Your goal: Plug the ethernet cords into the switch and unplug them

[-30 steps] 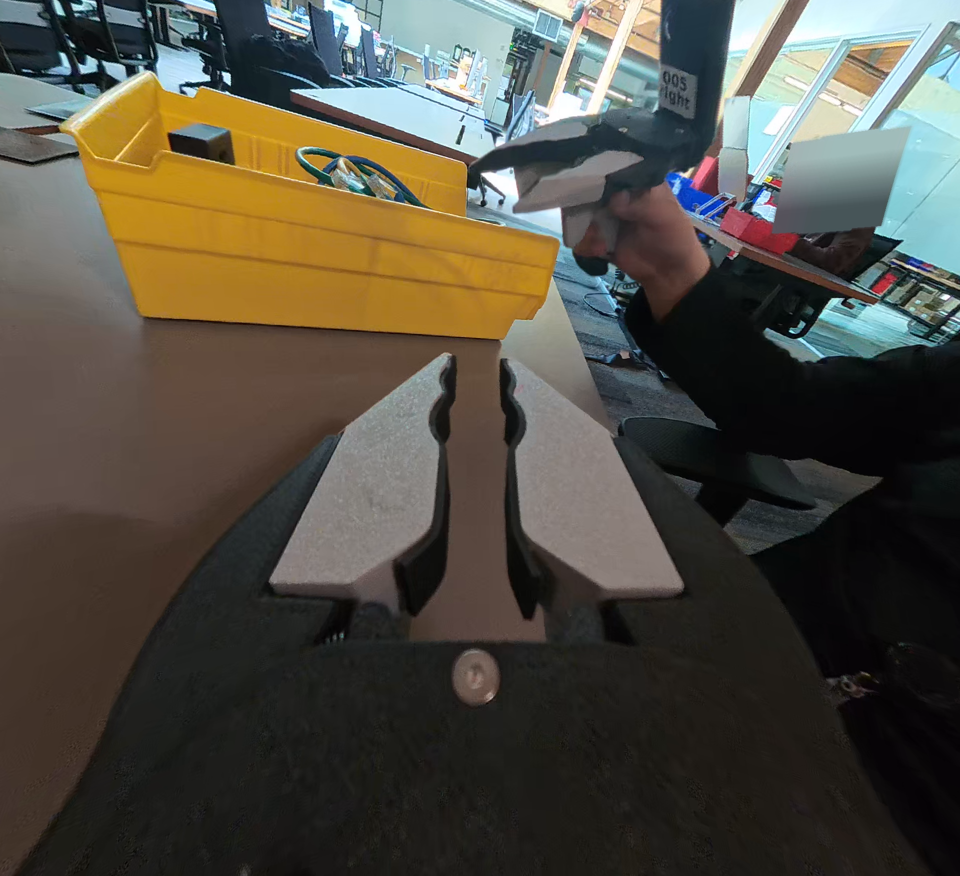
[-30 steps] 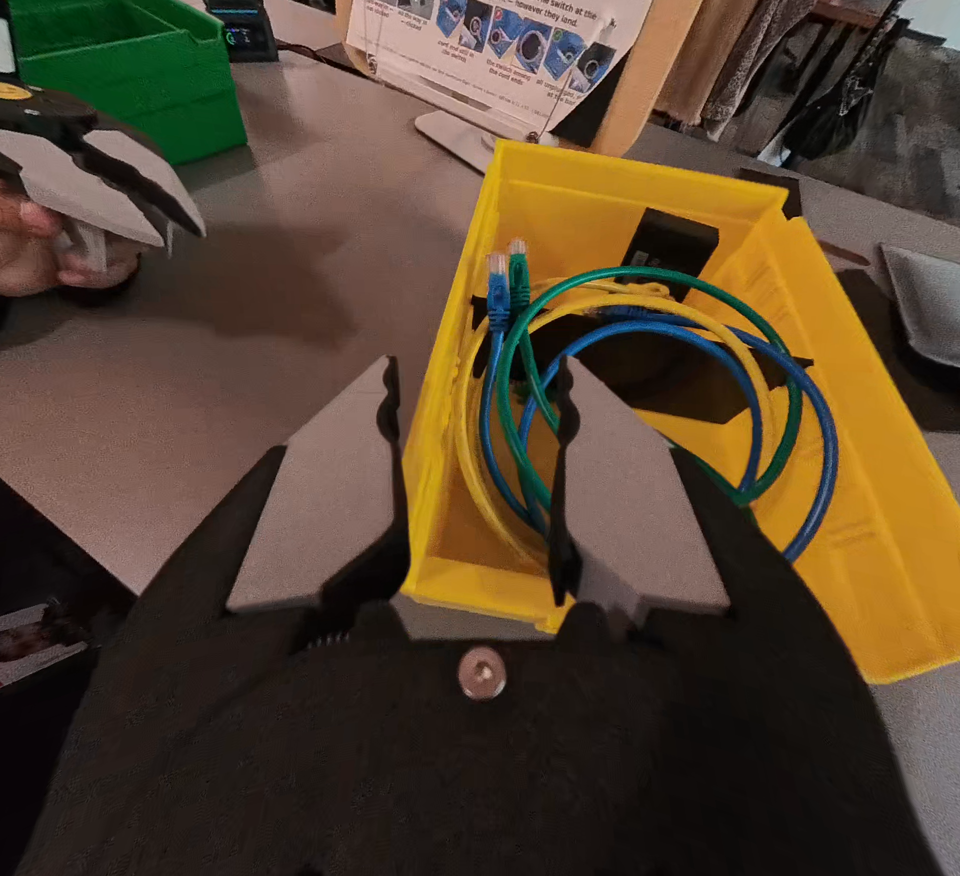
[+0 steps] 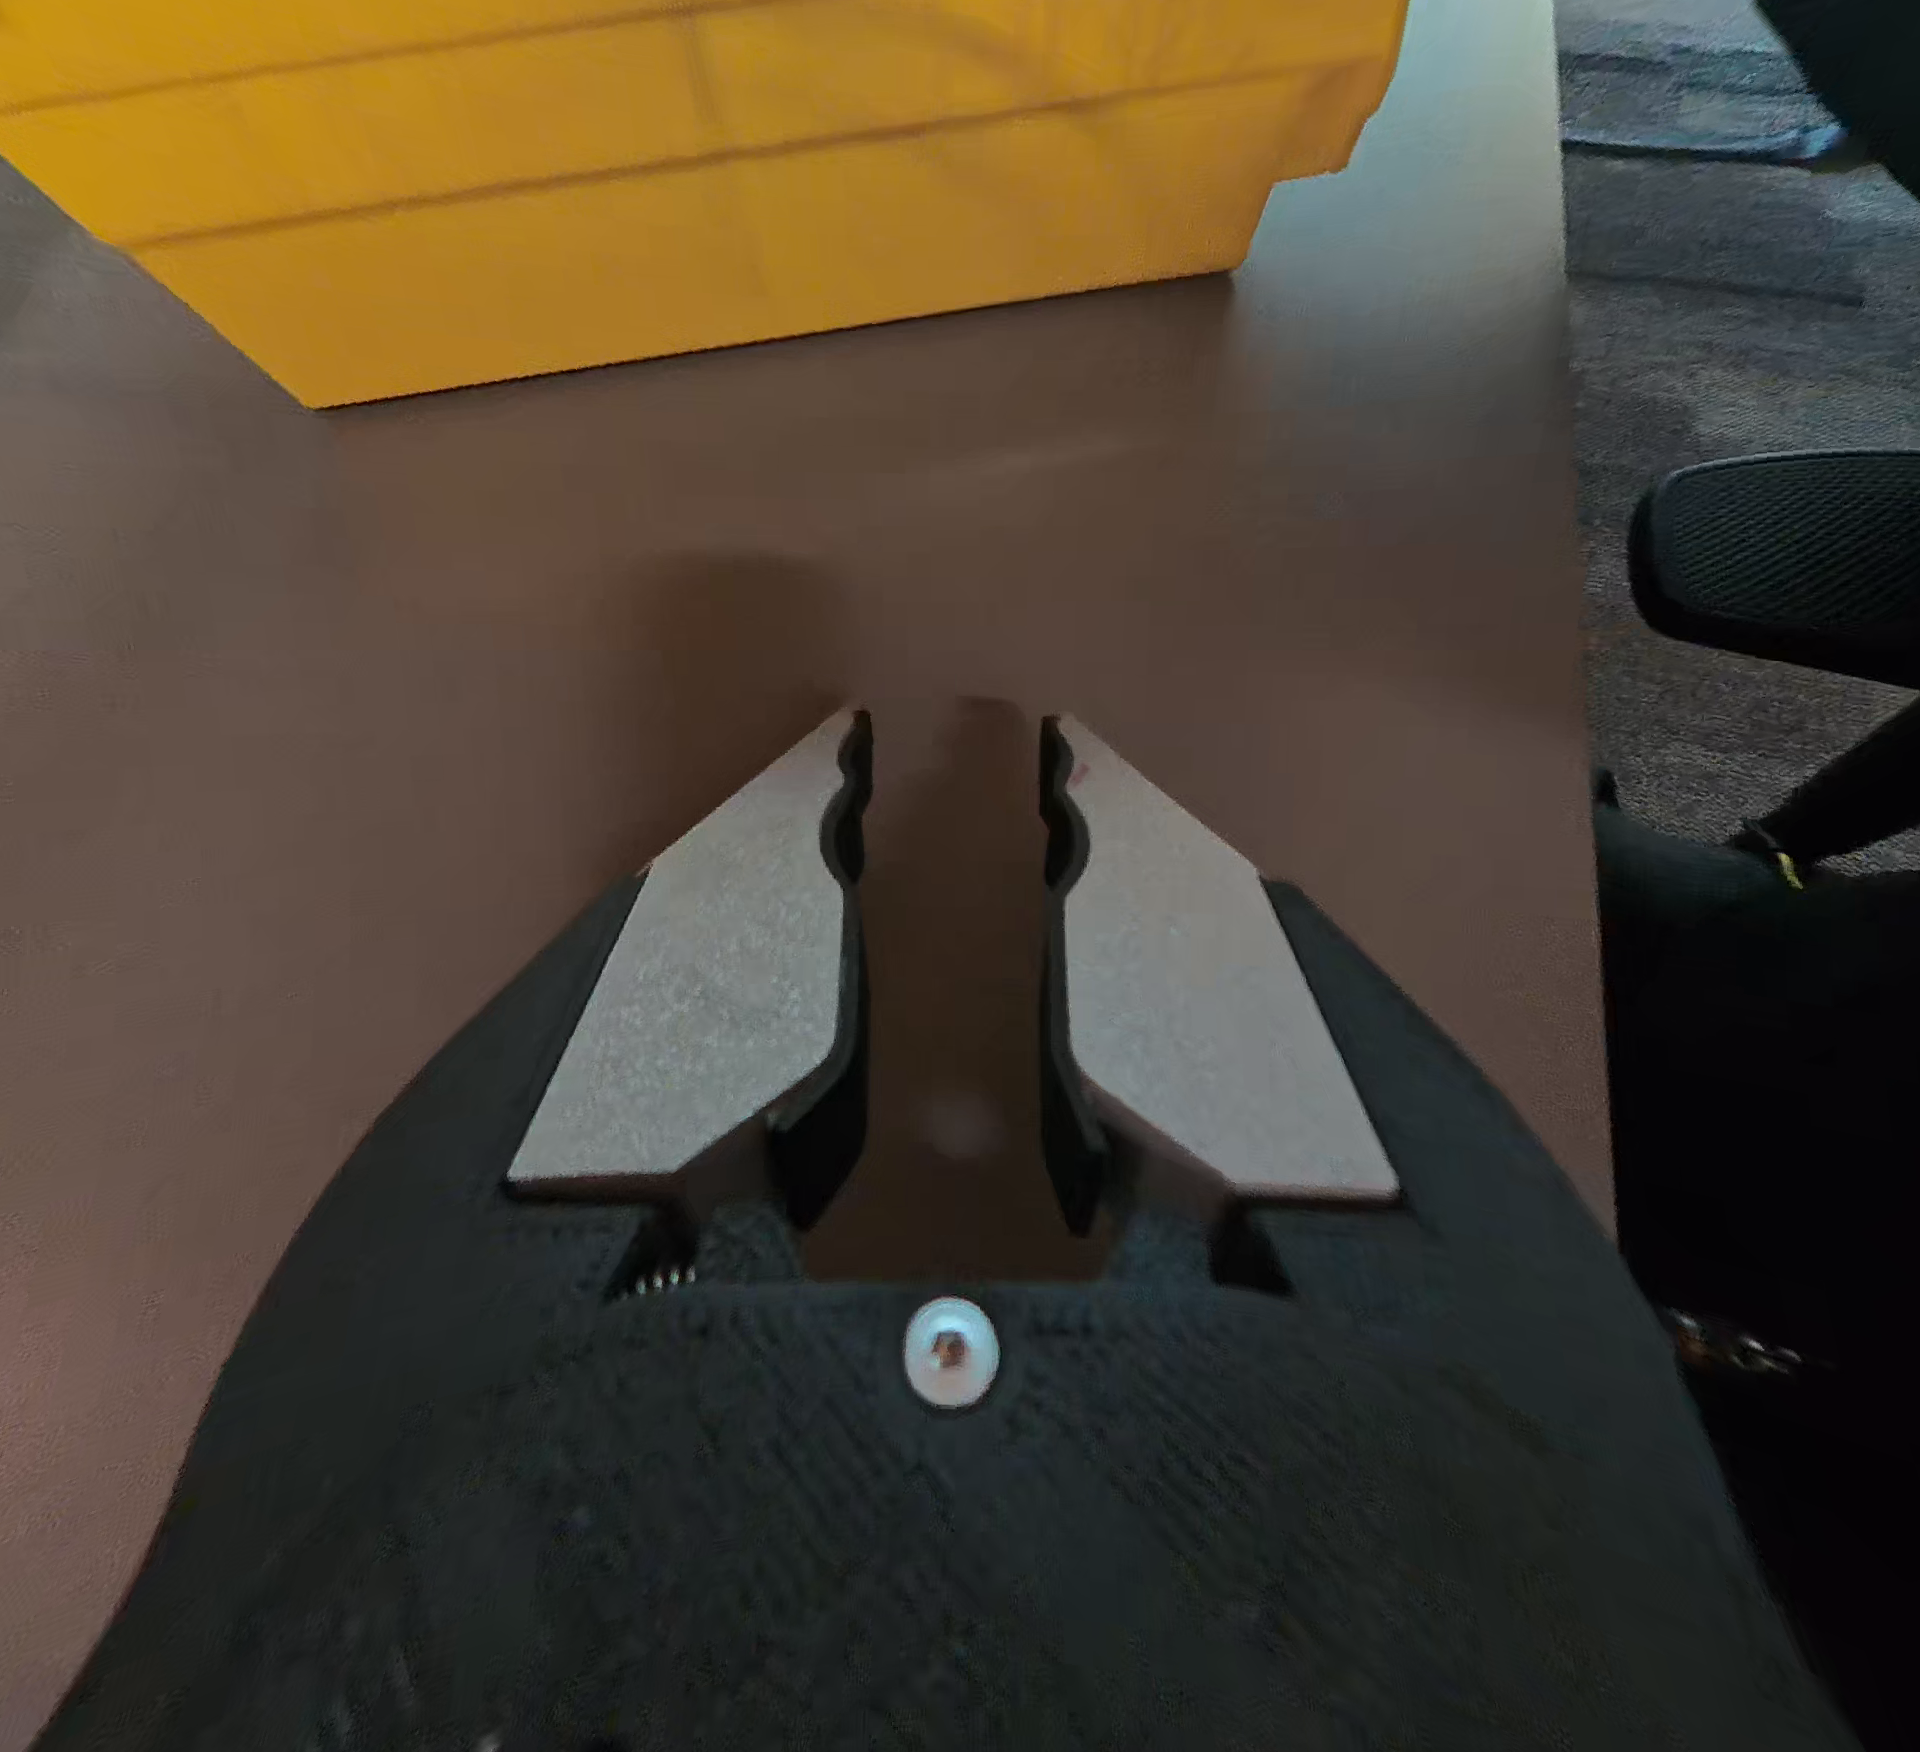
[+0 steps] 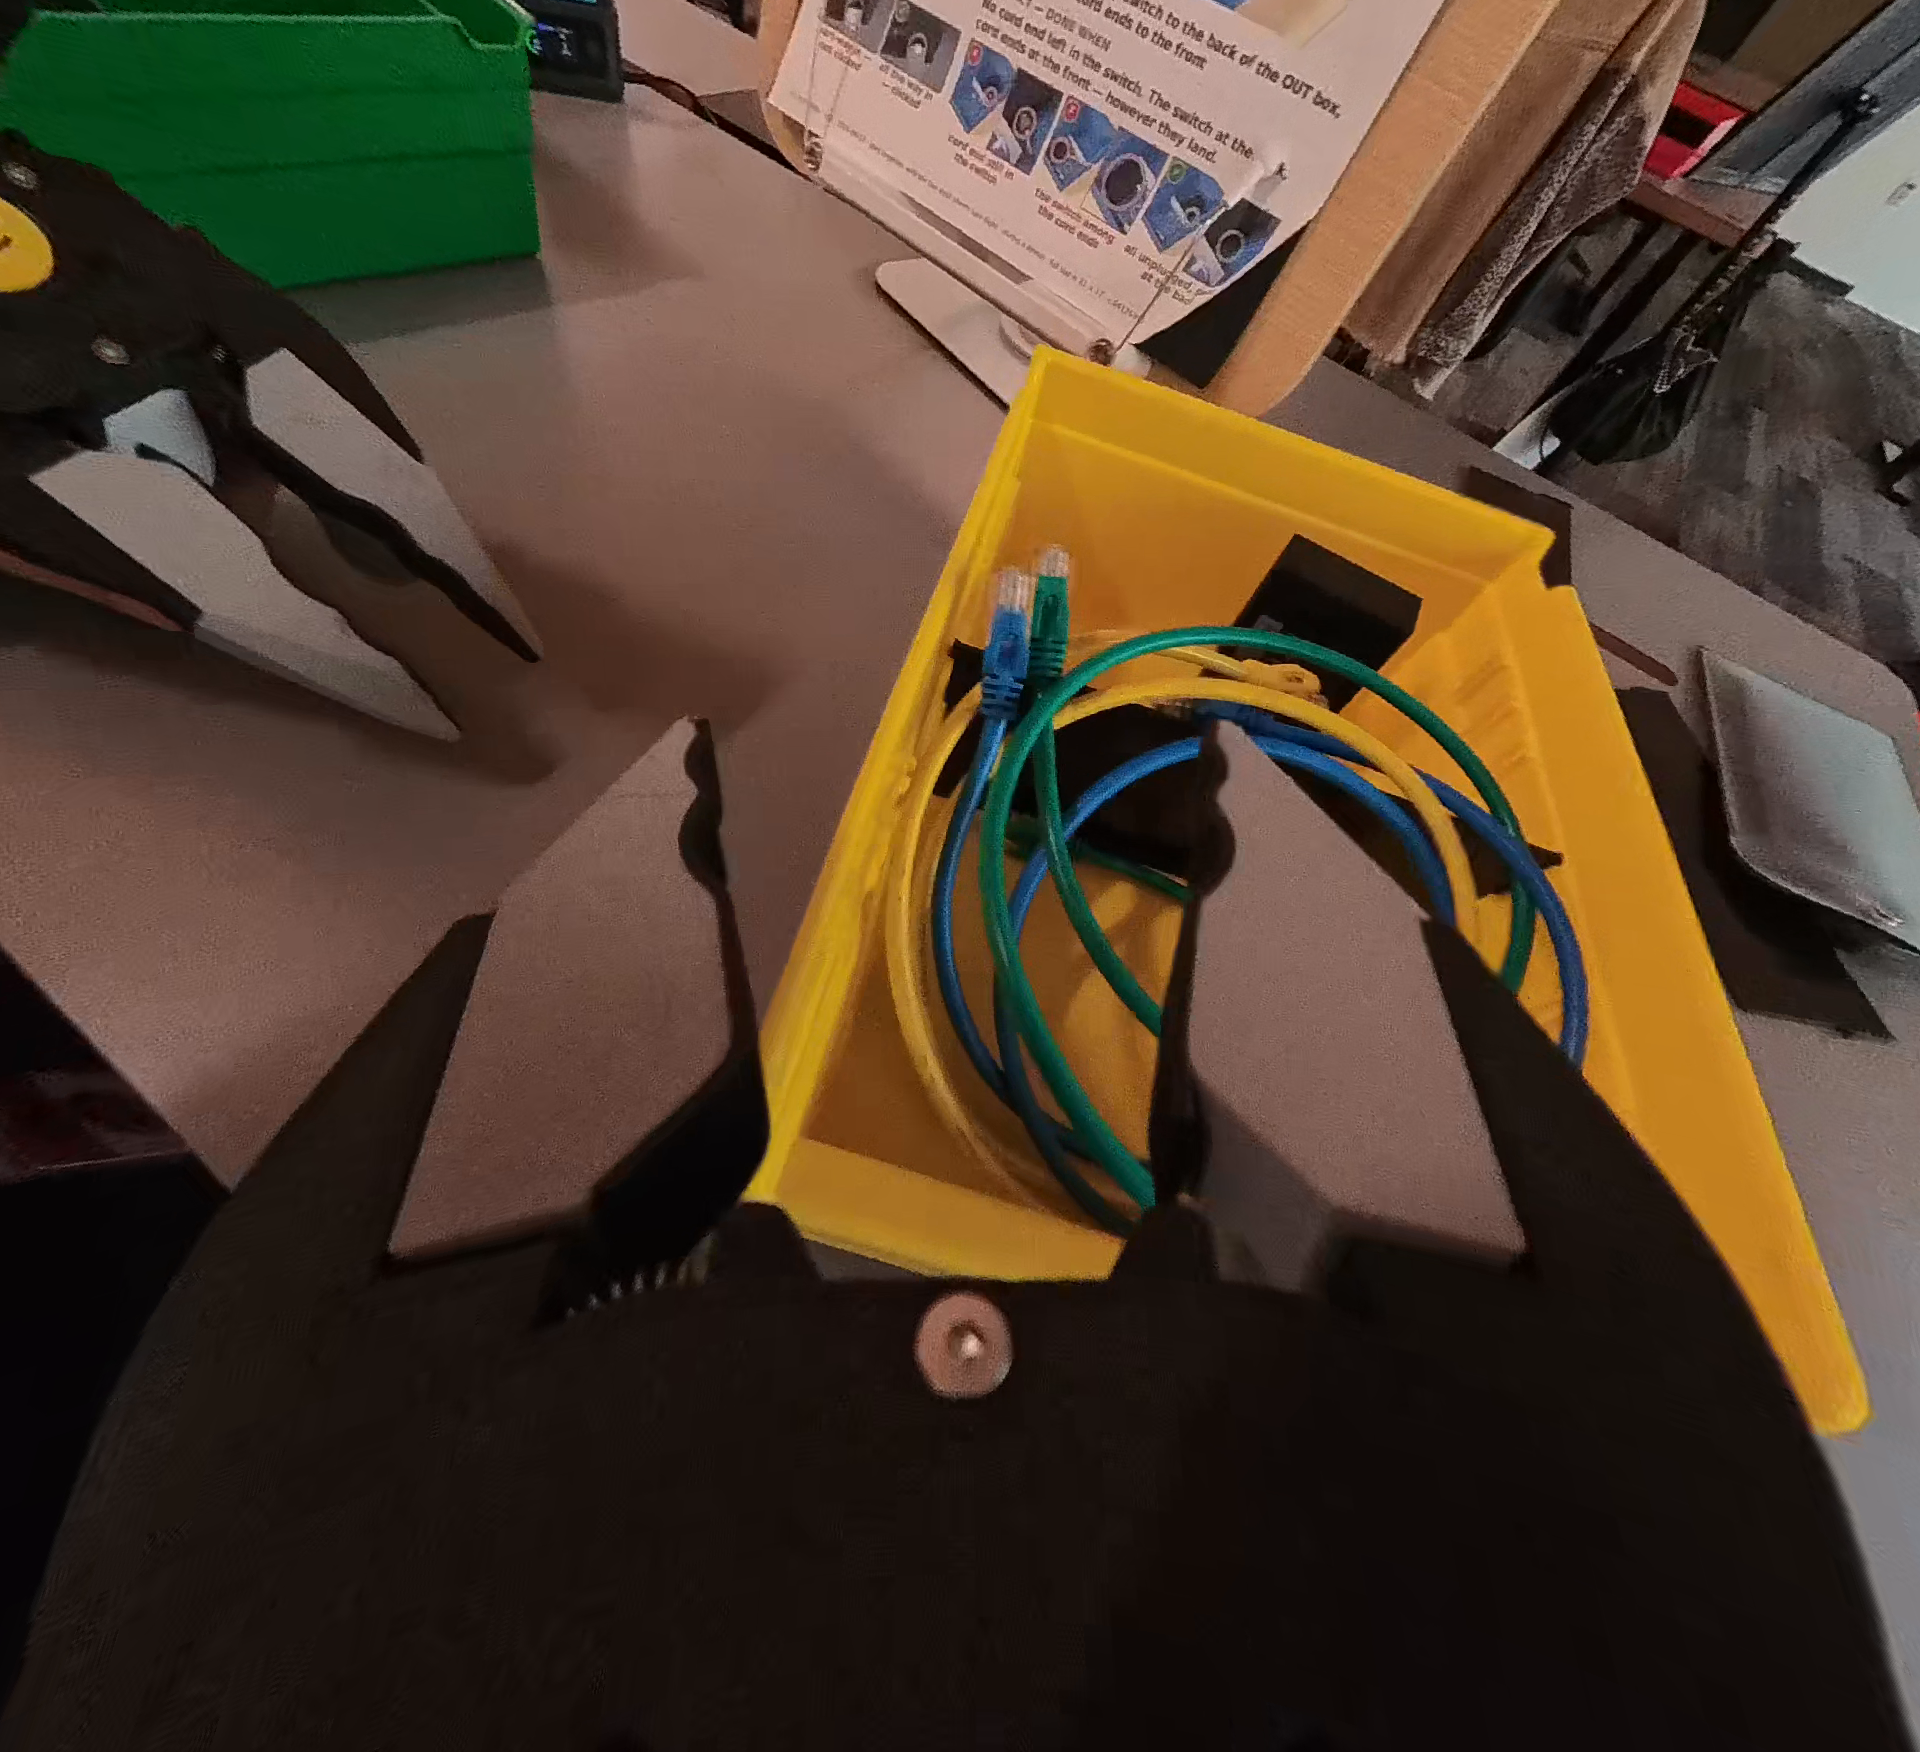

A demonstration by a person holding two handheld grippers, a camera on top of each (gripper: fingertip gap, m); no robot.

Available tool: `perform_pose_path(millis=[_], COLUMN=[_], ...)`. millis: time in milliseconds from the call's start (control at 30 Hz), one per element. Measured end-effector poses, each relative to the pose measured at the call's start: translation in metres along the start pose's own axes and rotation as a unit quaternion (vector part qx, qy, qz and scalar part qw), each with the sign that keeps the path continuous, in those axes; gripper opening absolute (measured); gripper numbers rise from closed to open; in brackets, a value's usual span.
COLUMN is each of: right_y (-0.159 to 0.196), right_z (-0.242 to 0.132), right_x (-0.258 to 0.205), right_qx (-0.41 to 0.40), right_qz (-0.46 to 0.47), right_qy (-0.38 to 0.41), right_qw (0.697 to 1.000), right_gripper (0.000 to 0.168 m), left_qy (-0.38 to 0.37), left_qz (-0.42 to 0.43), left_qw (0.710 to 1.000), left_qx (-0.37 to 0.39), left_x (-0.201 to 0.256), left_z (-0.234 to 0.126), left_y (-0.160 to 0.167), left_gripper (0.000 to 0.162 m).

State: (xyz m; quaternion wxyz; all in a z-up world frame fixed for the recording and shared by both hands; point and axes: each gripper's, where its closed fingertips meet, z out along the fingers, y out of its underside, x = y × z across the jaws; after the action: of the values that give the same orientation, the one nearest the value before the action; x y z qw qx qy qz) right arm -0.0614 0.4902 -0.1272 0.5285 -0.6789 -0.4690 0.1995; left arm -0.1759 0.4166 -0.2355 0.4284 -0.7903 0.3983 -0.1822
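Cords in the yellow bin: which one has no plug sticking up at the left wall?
The yellow cord. The blue cord and green cord each have a plug upright against that wall; the yellow's lies toward the back.

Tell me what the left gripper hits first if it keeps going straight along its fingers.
The left gripper is open, empty and angled down at the bare table, so it would probably touch the tabletop first. If it skimmed level instead, the yellow bin's side wall comes next. Depth is unclear.
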Motion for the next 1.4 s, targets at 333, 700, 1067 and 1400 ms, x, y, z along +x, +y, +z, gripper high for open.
perform_pose_path(millis=[333,700,1067,1400], right_y=[0.029,0.064,0.070,0.055], right_z=[-0.007,0.010,0.022,0.037], right_x=[-0.019,-0.028,-0.012,-0.044], right_qx=[-0.050,-0.083,-0.087,-0.106], right_qz=[0.001,0.036,0.020,-0.028], right_qy=[0.014,0.073,0.116,0.125], right_qw=[0.999,0.993,0.989,0.986], right_gripper=[0.093,0.083,0.041,0.010], left_qy=[-0.157,-0.316,-0.361,-0.400], left_qz=[-0.042,-0.181,-0.175,-0.124], left_qw=[0.987,0.931,0.914,0.907], left_qx=[-0.004,-0.016,-0.065,-0.053], left_x=[-0.010,0.000,-0.076,-0.095], left_z=[-0.087,-0.258,-0.233,-0.277], left_y=[0.006,0.102,0.131,0.125], left_gripper=[0.033,0.062,0.030,0.004])
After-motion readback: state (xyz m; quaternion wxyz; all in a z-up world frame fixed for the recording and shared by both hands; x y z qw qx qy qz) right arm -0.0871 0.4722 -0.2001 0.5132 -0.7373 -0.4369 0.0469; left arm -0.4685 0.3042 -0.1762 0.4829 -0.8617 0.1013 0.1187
